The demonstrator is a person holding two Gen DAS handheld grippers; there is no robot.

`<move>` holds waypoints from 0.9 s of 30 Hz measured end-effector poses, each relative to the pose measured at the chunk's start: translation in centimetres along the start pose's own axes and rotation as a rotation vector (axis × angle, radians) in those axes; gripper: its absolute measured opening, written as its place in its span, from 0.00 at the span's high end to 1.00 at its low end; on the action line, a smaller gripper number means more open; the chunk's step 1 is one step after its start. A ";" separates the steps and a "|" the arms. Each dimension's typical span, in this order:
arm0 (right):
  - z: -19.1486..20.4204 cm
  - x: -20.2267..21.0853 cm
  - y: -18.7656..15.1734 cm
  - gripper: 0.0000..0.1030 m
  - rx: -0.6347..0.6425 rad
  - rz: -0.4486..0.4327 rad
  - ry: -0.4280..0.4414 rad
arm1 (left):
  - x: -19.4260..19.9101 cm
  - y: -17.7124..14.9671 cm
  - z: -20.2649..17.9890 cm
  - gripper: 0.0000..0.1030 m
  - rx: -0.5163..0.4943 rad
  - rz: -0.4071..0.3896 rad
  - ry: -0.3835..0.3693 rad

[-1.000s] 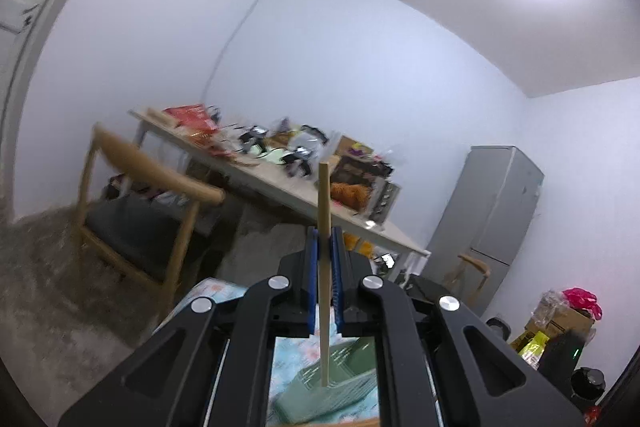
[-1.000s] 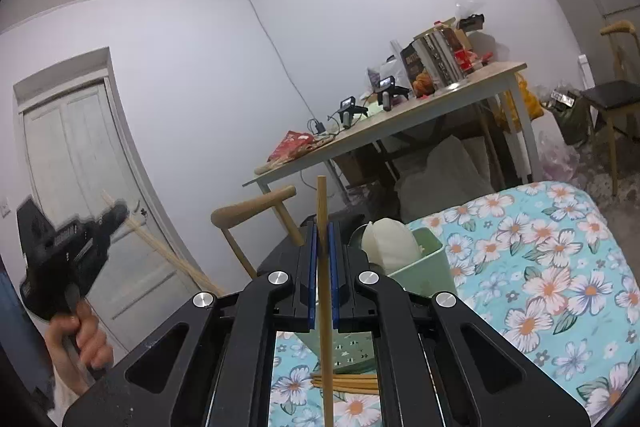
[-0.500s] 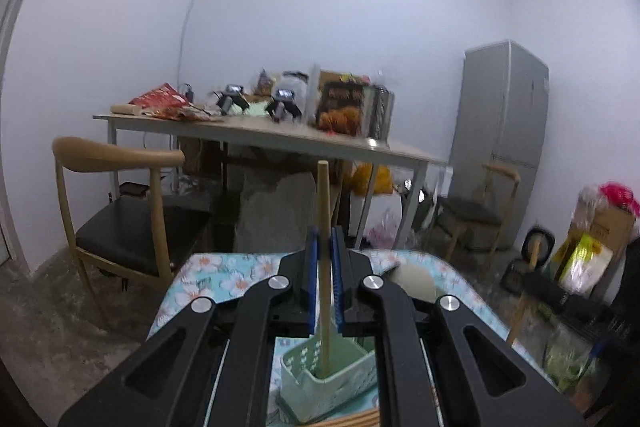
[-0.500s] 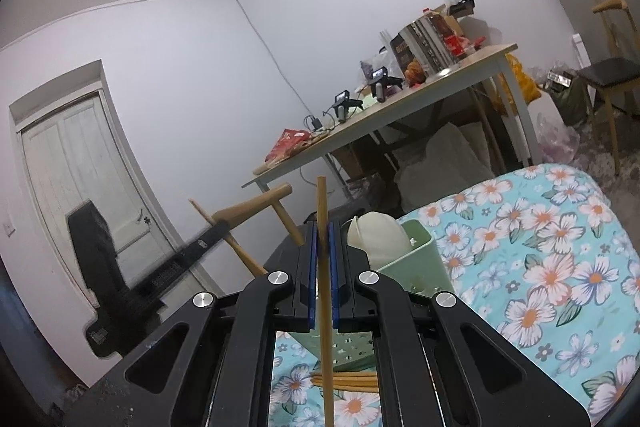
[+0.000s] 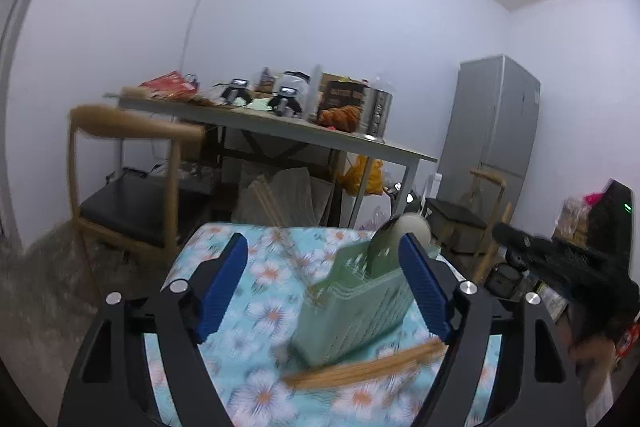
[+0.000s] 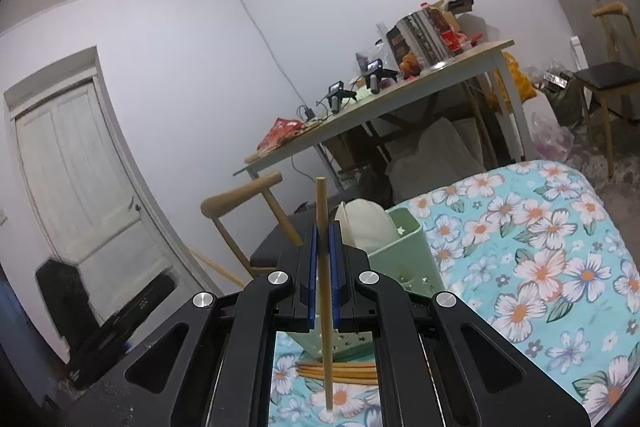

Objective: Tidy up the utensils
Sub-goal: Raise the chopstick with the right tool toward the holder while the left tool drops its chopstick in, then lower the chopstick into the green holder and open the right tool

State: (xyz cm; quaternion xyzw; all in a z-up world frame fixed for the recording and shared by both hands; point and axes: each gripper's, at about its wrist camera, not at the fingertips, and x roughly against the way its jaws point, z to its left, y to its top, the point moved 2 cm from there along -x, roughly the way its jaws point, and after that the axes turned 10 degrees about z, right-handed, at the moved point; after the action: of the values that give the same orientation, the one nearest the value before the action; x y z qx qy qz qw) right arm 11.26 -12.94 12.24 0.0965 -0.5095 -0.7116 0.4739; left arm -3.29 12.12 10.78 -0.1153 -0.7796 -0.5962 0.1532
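Beside the pale green perforated plastic basket (image 5: 352, 303) on the floral blue tablecloth (image 6: 540, 251) lie loose wooden chopsticks (image 5: 360, 371). Above it the left gripper (image 5: 324, 283) gapes empty, while the right gripper (image 6: 324, 271) pinches one upright wooden chopstick (image 6: 323, 267).

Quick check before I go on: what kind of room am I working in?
Probably a lived-in home dining or utility room: a cluttered table, wooden chairs, a grey fridge and a floral tablecloth.

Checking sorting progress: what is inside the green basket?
A white rounded utensil head sticks out of the green basket, with a grey handle seen beside it. Anything deeper is hidden by the walls.
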 end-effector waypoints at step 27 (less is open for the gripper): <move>7.5 0.7 9.4 0.96 0.095 -0.075 0.052 | 1.5 -5.0 10.8 0.27 0.407 0.139 -0.073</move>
State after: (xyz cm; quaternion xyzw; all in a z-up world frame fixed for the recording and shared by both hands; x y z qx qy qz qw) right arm 11.70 -9.01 23.63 0.1564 -0.5262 -0.7011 0.4552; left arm -7.56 21.21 4.20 -0.1570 -0.8791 -0.4100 0.1858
